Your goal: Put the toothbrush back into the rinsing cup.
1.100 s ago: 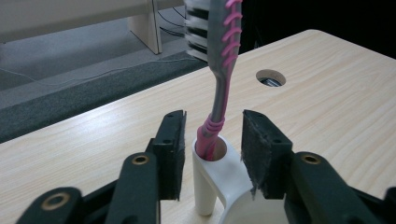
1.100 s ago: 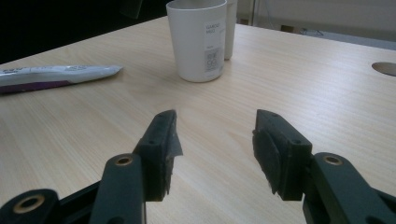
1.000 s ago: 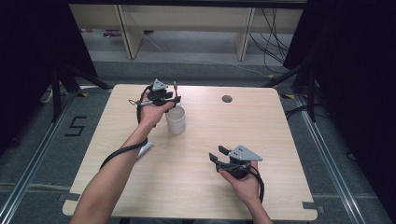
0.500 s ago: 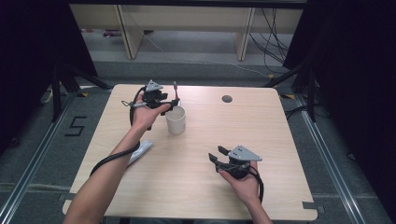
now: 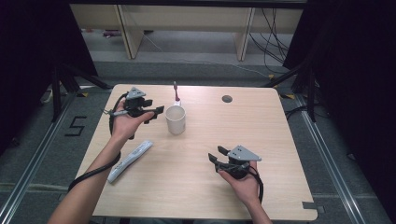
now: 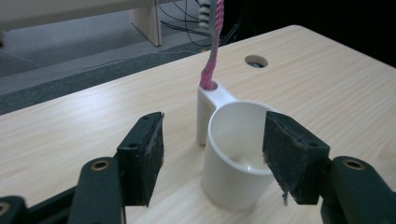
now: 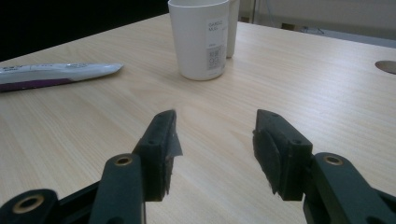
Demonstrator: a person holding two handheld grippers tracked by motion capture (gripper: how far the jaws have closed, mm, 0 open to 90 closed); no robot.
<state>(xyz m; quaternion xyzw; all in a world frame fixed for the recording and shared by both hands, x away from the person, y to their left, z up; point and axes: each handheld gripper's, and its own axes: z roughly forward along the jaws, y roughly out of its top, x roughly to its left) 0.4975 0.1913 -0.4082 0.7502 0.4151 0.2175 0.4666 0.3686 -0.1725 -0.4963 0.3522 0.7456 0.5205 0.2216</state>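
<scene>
**Listener:** Left gripper view first: what did its claw show?

**Operator:** I saw the left gripper (image 6: 212, 156) with its jaws standing wide apart; they had just been opening. Nothing was clamped. The white cup (image 6: 236, 154) stood upright just beyond the pads (image 6: 148, 156), partly behind the pad on the view's right side, and I could not tell whether that pad touched it. A small holder on the cup's far side carried a pink toothbrush (image 6: 212, 51), standing upright.

**Listener:** And from above?

**Operator:** From the high view, I saw the left gripper (image 5: 156, 112) just beside the cup (image 5: 176, 120), apart from it, on the cup's left. The cup sat toward the far middle of the wooden table (image 5: 280, 135), with the toothbrush (image 5: 176, 91) rising behind it.

**Listener:** What about the other hand?

**Operator:** I saw the right gripper (image 7: 215, 147) with its jaws apart and empty, low over bare tabletop. It lay near the table's near right part (image 5: 217, 156), well apart from the cup. A tube of toothpaste (image 5: 130, 160) lay flat near the left forearm.
</scene>
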